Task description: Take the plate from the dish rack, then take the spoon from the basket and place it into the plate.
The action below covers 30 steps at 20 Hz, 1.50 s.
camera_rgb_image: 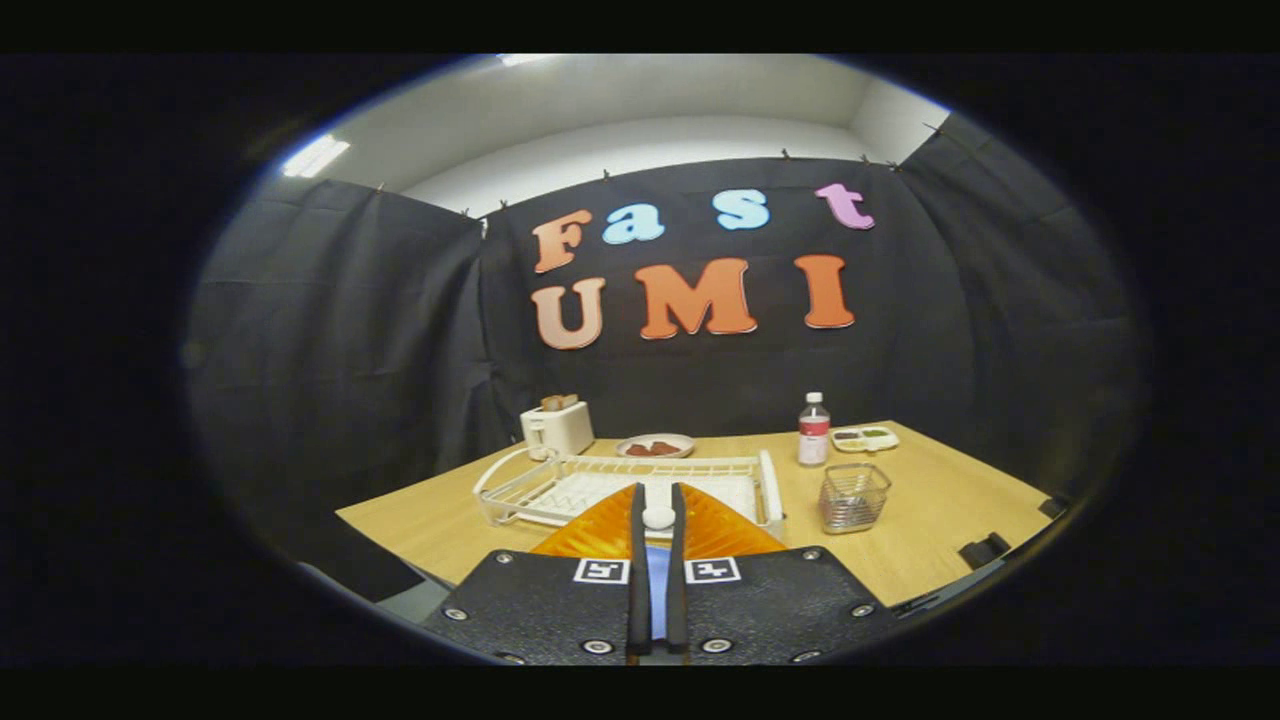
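**Gripper** (657, 490): lower centre of the picture. Fingers are drawn narrow, and the gap is filled by a slim blue strip with a rounded white end. This is taken to be the spoon (658, 517), apparently pinched from both sides.

**Plate** (590, 535): orange, glossy, with radial ribs. It is seen either side of the fingers, just in front of the dish rack. Its outline is largely hidden by the fingers.

**Dish rack** (560, 480): white coated wire with an open grid and looped end handles, at centre just beyond the fingers.

**Basket** (853, 497): fine metal mesh, a squarish cup, right of centre. Its contents cannot be told.

**Table** (930, 520): pale wood-look top, smooth.

**Further back:** a cream toaster (557, 428), a shallow dish (655, 446) of brown food, a clear bottle (813, 430) with a white cap, and a divided tray (864, 438).

**Stage, judged:** the spoon is carried at or over the plate, with release pending.

**Risks:**
- A smooth, thin handle may pivot or slip in so narrow a pinch.
- If opened too high, the spoon may bounce off the slick ribbed surface onto the table.
- If lowered too far, the plate may be pushed against the rack.
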Tool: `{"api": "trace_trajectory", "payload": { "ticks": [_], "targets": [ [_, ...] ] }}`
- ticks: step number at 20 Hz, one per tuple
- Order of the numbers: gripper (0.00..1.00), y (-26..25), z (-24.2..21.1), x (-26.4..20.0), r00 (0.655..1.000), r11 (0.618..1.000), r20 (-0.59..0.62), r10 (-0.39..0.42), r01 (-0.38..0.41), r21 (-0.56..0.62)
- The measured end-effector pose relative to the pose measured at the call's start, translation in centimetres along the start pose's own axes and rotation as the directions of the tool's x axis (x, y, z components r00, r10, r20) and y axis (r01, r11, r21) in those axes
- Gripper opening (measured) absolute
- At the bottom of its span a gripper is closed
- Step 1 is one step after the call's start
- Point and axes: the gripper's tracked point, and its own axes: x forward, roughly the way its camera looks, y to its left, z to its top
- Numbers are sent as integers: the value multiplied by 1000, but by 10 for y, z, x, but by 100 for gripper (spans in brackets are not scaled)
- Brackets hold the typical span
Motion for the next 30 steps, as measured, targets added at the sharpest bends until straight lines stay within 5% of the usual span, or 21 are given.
{"api": "trace_trajectory", "payload": {
  "ticks": [7,17,21,27,30],
  "targets": [
    [6,37,-67,23,991,993,-66,116,-118,-24],
    [7,30,-104,25,986,990,-91,140,-138,23],
    [12,25,-136,30,972,991,-195,131,-127,35],
    [33,14,-144,32,963,995,-248,103,-98,32],
    [62,-4,-127,28,974,997,-215,75,-74,14]
  ]
}}
